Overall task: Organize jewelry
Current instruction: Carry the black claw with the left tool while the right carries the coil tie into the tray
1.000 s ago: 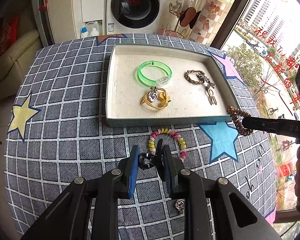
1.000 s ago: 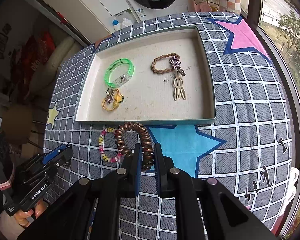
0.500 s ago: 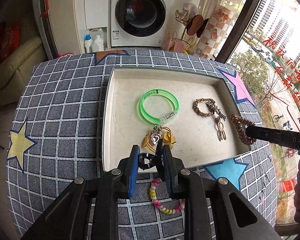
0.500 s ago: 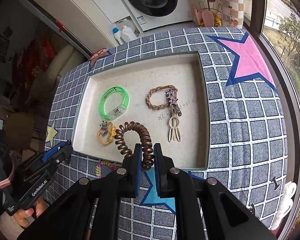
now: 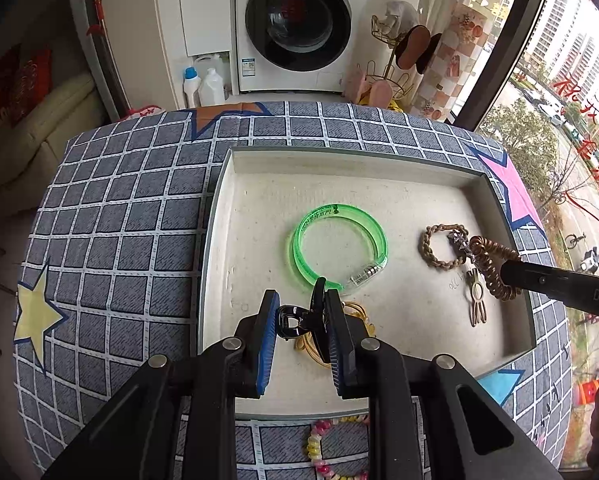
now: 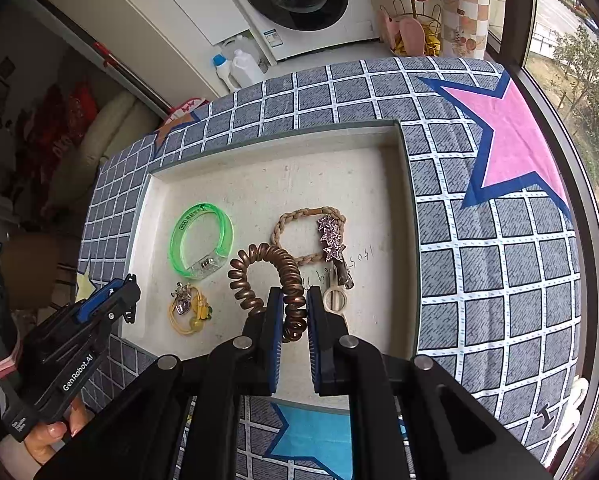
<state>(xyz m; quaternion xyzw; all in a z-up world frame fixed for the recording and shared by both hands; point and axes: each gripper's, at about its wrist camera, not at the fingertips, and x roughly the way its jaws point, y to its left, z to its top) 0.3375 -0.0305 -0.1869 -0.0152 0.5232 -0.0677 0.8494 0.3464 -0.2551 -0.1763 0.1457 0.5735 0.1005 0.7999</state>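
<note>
A shallow cream tray [image 5: 339,153] [image 6: 275,136] lies on the checked tablecloth. In it are a green bangle [image 5: 331,210] [image 6: 201,209], a braided brown bracelet [image 5: 427,256] [image 6: 283,224] with a star clip [image 6: 331,240], a beige rabbit clip [image 5: 477,304] and a yellow hair tie [image 6: 187,312] with a heart charm. My left gripper [image 5: 301,304] [image 6: 119,300] hovers over the tray's near left part, shut on a black hair clip [image 5: 293,320]. My right gripper [image 6: 294,300] [image 5: 507,276] is above the tray's right part, shut on a brown spiral hair tie [image 6: 259,256] [image 5: 491,264].
A pastel beaded bracelet [image 5: 315,448] lies on the tablecloth [image 5: 119,220] just in front of the tray. Beyond the table stand a washing machine [image 5: 299,24] and two bottles [image 5: 203,84]. A window runs along the right. A person's hand [image 6: 51,436] holds the left gripper.
Both grippers have moved forward from above the tablecloth to above the tray, each keeping its item. The beaded bracelet now lies behind the left fingers near the frame's bottom.
</note>
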